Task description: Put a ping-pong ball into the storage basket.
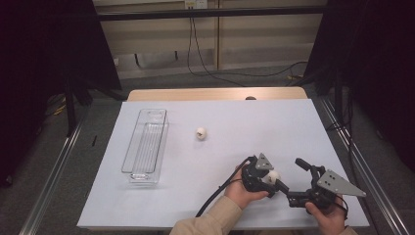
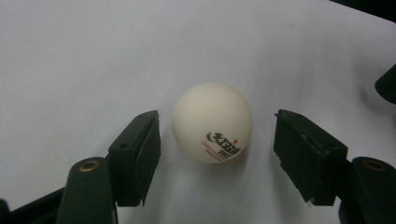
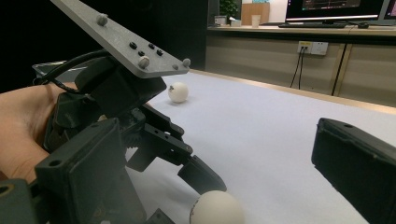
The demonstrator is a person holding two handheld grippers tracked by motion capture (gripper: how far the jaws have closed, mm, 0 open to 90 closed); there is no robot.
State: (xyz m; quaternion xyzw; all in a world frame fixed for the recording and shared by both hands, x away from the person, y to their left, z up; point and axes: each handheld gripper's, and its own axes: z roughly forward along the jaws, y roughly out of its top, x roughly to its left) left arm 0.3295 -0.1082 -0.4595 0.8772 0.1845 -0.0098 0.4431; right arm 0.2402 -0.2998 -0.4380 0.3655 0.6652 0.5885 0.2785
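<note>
At the lower right of the high view, the left gripper (image 1: pixel 272 179) brackets a white ball (image 2: pixel 213 122), jaws spread and not yet touching, ready to pinch it.

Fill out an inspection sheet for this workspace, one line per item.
Surface: white sheet over a wooden table, flat.
Job's things: near ball sits on the sheet between the left tool's jaws, gaps both sides; far ball lies loose mid-sheet.
Clutter: clear tray at left, contents not discernible.
Grippers: left tool open around the near ball, pads not touching; right tool open, holding nothing, beside it.
Cables: black cable trails from the left tool; wall cables hang behind.
Surroundings: dark curtains, grey floor.
</note>
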